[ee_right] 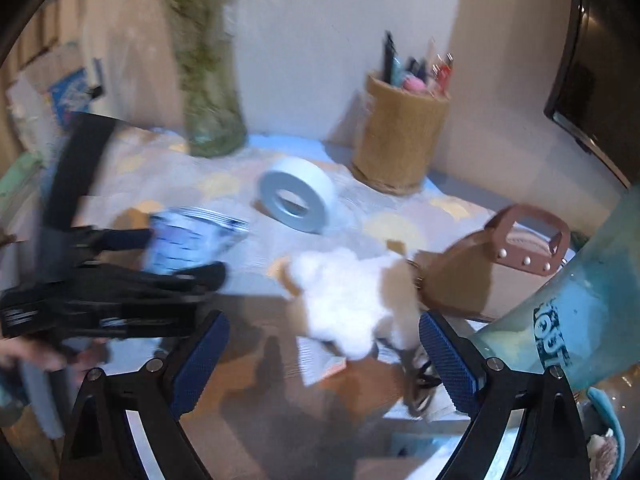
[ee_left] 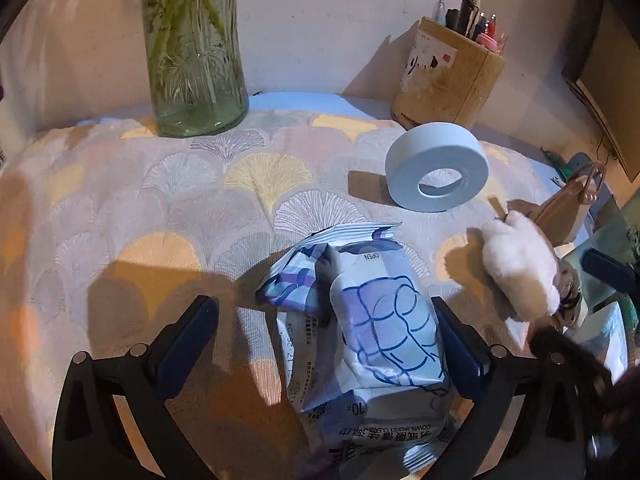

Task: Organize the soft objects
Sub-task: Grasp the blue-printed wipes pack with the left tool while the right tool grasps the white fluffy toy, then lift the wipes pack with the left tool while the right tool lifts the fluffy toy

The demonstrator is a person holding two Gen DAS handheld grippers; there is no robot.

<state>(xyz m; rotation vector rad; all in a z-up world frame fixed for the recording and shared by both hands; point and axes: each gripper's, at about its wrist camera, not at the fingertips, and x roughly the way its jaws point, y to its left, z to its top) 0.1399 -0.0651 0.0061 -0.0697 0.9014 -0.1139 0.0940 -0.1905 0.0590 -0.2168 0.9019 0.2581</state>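
So the left gripper (ee_left: 326,338) is spread wide around a crinkly blue-and-white wipes pack (ee_left: 368,332). The pack lies on the patterned tablecloth (ee_left: 160,200) between the two fingers; the right-hand finger looks like it's right up against the pack's edge, the other one is well off it, so nothing is pinched.

Over on the right side, the right gripper (ee_right: 324,354) is also spread open, with a fluffy white plush toy (ee_right: 348,300) sitting between and just ahead of its blue pads (ee_right: 448,356). That view is pretty blurry, so I can't tell if either pad touches the fur. The toy lies near the table's edge, just beside a small brown bag (ee_right: 496,272) with a riveted handle.

Farther back on the cloth there's a pale blue tape roll (ee_left: 438,166) propped on its edge, a glass vase (ee_left: 194,48) with green stems, and a pen holder (ee_left: 448,76) stuffed with pens against the wall.
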